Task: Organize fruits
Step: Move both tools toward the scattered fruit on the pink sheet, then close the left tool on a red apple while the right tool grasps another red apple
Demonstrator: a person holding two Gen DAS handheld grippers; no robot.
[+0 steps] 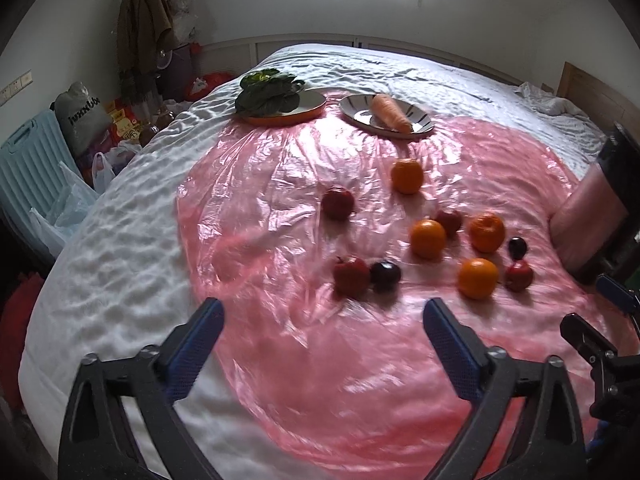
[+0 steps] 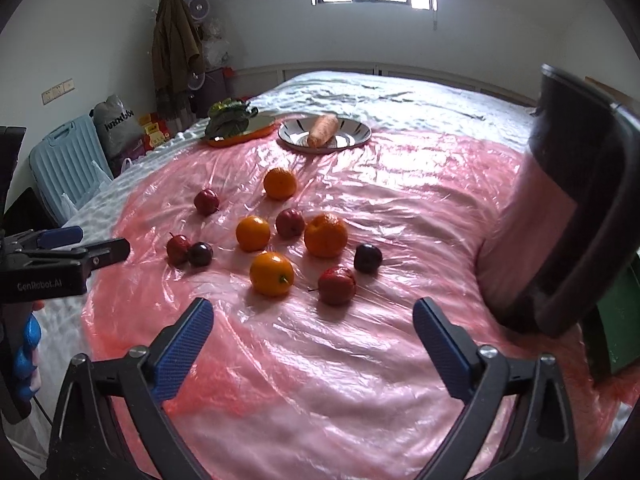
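Left gripper (image 1: 322, 318) and right gripper (image 2: 313, 318): jaws wide, empty, over bare crinkled glossy pink plastic sheet (image 2: 420, 200). Round oranges (image 2: 271, 273), red apples (image 2: 337, 285), dark plums (image 2: 367, 257) clustered at 12 o'clock; tall container (image 2: 560, 232) at 3 o'clock edge.

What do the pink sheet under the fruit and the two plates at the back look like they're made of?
Pink sheet: thin translucent plastic film, glossy, with crinkles and bright glare.
Plate with the carrot: looks like polished metal, silvery and mirror-like; glazed ceramic is possible.
Plate with the leafy greens: orange rim, shiny pale surface, probably enamel or glazed ceramic; cannot tell which.
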